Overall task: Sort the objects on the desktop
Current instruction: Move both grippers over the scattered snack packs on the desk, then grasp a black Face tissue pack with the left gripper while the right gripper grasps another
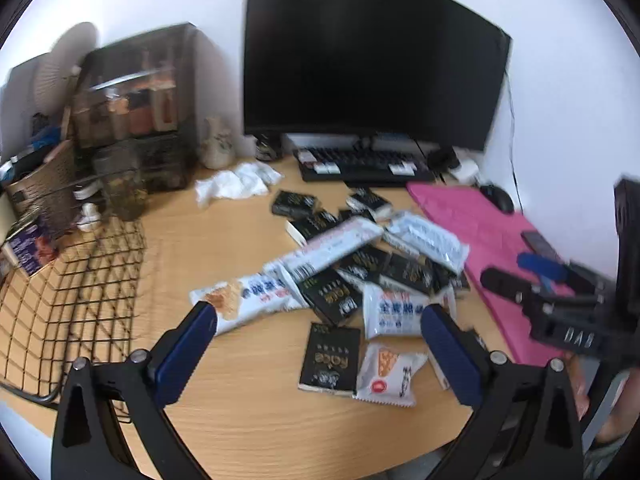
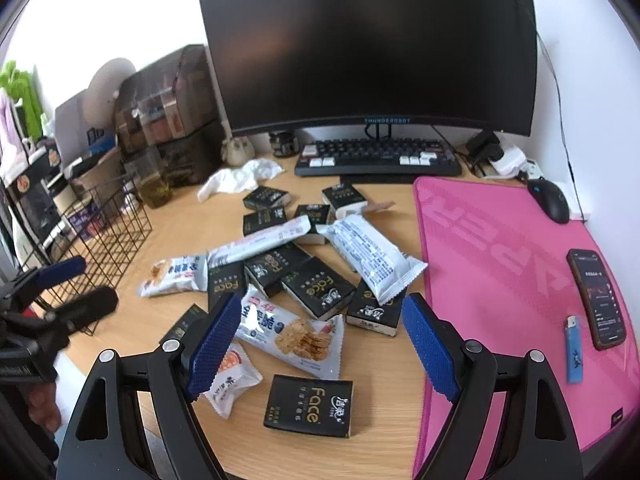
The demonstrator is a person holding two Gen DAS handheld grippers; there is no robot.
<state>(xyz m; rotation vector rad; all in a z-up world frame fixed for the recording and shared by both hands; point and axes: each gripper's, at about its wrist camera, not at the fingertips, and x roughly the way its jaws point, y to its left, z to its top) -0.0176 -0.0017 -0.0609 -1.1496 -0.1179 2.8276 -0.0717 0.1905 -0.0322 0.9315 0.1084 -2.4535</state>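
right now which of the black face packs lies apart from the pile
The black pack nearest the desk's front edge, label up, alone on bare wood. The other black packs crowd together under or against the white snack bags.

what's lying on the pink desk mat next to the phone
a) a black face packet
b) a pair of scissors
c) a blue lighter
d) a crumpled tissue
c: in the right wrist view a blue lighter lies on the pink desk mat just beside the phone; the black packets and the crumpled tissue sit on the bare wood.
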